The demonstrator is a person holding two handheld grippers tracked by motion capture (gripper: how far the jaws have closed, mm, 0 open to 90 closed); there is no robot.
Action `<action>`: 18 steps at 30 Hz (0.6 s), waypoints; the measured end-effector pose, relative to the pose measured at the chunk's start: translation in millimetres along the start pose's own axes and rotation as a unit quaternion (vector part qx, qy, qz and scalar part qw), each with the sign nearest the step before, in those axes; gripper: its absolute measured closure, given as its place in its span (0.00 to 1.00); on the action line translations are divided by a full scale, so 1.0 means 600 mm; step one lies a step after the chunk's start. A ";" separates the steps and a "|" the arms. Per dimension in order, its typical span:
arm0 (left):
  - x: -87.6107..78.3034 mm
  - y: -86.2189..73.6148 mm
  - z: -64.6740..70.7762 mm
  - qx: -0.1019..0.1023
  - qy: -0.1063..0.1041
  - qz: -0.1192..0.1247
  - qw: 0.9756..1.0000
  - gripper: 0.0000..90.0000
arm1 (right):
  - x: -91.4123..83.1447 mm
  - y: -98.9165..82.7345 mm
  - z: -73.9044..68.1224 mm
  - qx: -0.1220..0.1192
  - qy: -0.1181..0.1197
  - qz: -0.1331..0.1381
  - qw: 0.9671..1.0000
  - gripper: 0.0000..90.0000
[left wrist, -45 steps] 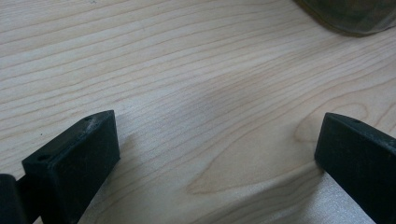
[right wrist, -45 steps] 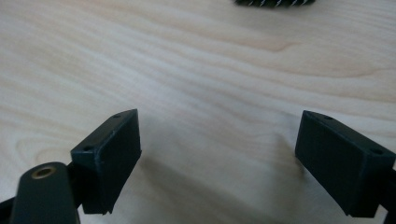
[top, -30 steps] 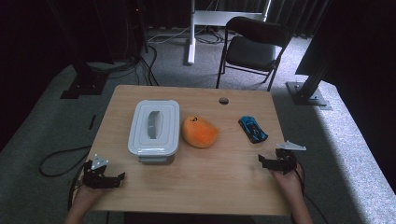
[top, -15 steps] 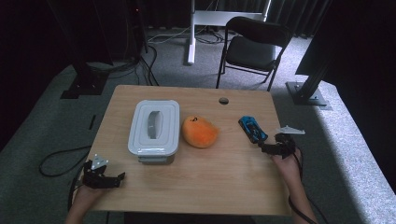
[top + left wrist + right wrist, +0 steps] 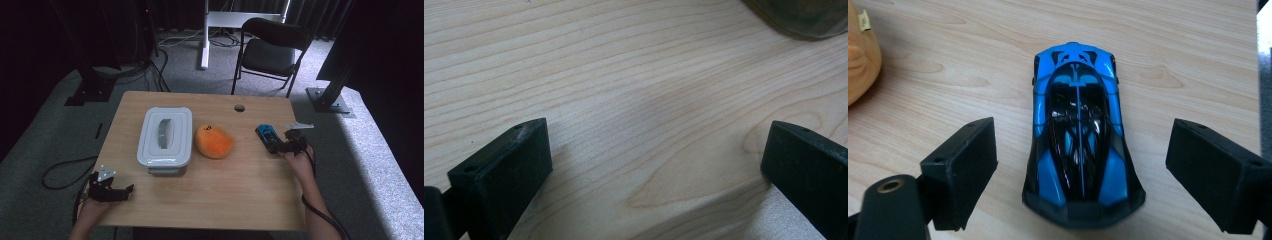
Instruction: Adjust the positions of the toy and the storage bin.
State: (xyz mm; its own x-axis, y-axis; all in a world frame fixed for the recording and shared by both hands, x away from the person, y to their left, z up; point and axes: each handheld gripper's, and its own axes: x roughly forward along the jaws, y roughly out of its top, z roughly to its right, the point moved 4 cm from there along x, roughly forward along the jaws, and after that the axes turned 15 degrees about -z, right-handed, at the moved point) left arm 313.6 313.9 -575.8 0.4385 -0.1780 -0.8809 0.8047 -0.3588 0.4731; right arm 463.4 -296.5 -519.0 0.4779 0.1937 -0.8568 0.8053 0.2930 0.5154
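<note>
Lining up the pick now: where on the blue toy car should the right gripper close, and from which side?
Grip the blue toy car across its two long flanks near mid-body, coming straight on from the end nearest the right gripper. Its open jaws already stand on either side of that end, and the body is narrow, well within the gap.

The table [image 5: 215, 200] in front of me is light wood with a small round hole [image 5: 239, 107] near its far edge. On it lie a grey lidded box [image 5: 165, 140] at the left, an orange plush toy [image 5: 213, 141] just beside it, and a blue toy car [image 5: 266, 136] toward the right.
</note>
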 end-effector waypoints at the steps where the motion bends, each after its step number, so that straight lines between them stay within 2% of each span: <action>1: 0.000 0.000 0.000 0.000 0.000 0.000 1.000 0.00 | 0.000 0.000 0.000 0.000 0.000 0.000 1.000 0.14; 5: 0.000 0.000 0.000 0.000 0.000 0.000 1.000 0.00 | 0.020 0.016 0.000 -0.011 -0.006 -0.014 1.000 0.14; 13: 0.000 0.000 0.000 0.000 0.000 0.000 1.000 0.00 | 0.049 0.034 -0.002 -0.016 -0.007 -0.036 0.999 0.14; 14: 0.000 0.000 0.000 0.000 0.000 0.000 1.000 0.00 | 0.053 0.036 -0.001 -0.016 -0.001 -0.040 0.999 0.14; 18: 0.000 0.000 0.000 0.000 0.000 0.000 1.000 0.00 | 0.067 0.042 0.001 -0.021 -0.007 -0.055 0.998 0.14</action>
State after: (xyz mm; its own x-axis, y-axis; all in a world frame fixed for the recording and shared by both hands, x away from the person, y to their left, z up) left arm 313.6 313.9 -575.8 0.4385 -0.1781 -0.8809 0.8047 -0.3587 0.4731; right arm 503.1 -281.9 -540.4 0.3920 0.1450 -0.9085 0.8382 0.3507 0.4176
